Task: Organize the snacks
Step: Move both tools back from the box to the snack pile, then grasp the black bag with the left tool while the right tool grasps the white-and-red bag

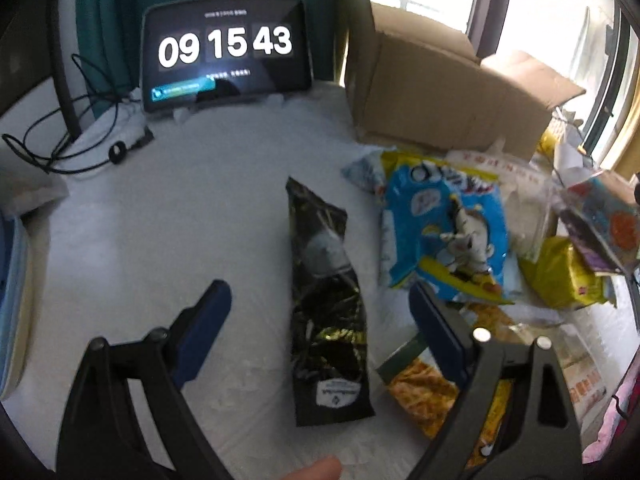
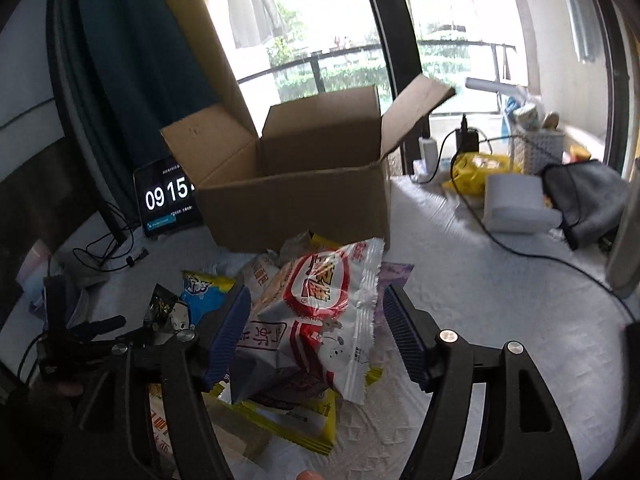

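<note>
Snacks lie heaped on the surface [image 2: 460, 280] near the open box [image 2: 296, 200]. The right claw [image 2: 316, 332] straddles the white-and-red packet [image 2: 332, 300], jaws wide, unpinched; the left claw [image 1: 320, 312] gapes over the black packet [image 1: 326, 312]. Next: close, lift, box them.

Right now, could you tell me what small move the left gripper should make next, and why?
Probably lower the left gripper a little further and close on the black snack packet: its jaws stand open on either side of the packet, which lies flat and apart from the pile, untouched.
</note>
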The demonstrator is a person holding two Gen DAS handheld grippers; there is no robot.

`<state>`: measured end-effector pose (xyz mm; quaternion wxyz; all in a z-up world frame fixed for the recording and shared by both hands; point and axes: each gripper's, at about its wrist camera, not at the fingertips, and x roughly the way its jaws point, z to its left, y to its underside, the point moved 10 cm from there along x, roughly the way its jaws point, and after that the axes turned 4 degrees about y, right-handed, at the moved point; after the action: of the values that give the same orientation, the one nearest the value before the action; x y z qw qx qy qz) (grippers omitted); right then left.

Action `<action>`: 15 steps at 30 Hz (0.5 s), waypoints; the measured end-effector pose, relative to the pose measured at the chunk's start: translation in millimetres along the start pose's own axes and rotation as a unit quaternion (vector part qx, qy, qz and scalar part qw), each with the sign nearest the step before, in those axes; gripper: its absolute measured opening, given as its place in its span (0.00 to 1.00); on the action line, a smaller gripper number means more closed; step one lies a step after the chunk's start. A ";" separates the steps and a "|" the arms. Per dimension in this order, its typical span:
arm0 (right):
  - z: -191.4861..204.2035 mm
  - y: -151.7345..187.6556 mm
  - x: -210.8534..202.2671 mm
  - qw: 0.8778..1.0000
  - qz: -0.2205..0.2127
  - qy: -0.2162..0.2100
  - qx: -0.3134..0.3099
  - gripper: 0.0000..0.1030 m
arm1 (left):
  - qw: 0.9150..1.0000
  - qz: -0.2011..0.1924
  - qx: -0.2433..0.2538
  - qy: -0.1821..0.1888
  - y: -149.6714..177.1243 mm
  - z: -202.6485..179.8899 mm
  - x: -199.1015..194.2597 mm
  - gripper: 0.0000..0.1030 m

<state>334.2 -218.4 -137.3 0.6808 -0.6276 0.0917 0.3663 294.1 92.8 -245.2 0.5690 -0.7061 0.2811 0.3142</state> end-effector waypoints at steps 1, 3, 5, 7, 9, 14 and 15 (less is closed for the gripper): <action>0.5 0.8 2.6 1.000 0.002 -0.002 0.001 0.70 | 1.000 0.005 0.002 -0.001 1.1 -0.8 2.5 0.88; 1.3 2.6 8.9 1.000 0.008 -0.006 0.002 0.71 | 1.000 0.010 0.004 0.000 3.7 -3.8 6.9 0.88; 1.8 3.8 14.7 1.000 0.013 -0.007 0.002 0.71 | 1.000 0.014 0.008 -0.001 6.0 -5.5 11.0 0.88; 2.6 4.5 18.2 1.000 0.017 -0.009 0.002 0.71 | 1.000 0.021 0.012 -0.001 9.0 -6.5 15.1 0.83; 3.5 4.9 20.7 1.000 0.021 -0.010 0.000 0.71 | 0.999 0.028 0.015 -0.004 12.2 -7.8 18.9 0.79; 2.1 7.4 24.4 1.000 0.025 -0.005 -0.001 0.71 | 0.999 0.026 0.027 -0.021 12.8 -8.9 21.0 0.65; 2.4 8.3 25.4 1.000 0.027 -0.003 -0.002 0.71 | 0.999 0.026 0.028 -0.027 13.2 -8.5 20.6 0.60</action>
<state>346.4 -206.9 -158.3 0.6699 -0.6252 0.1061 0.3862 298.4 81.2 -267.9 0.5879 -0.6731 0.2928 0.3401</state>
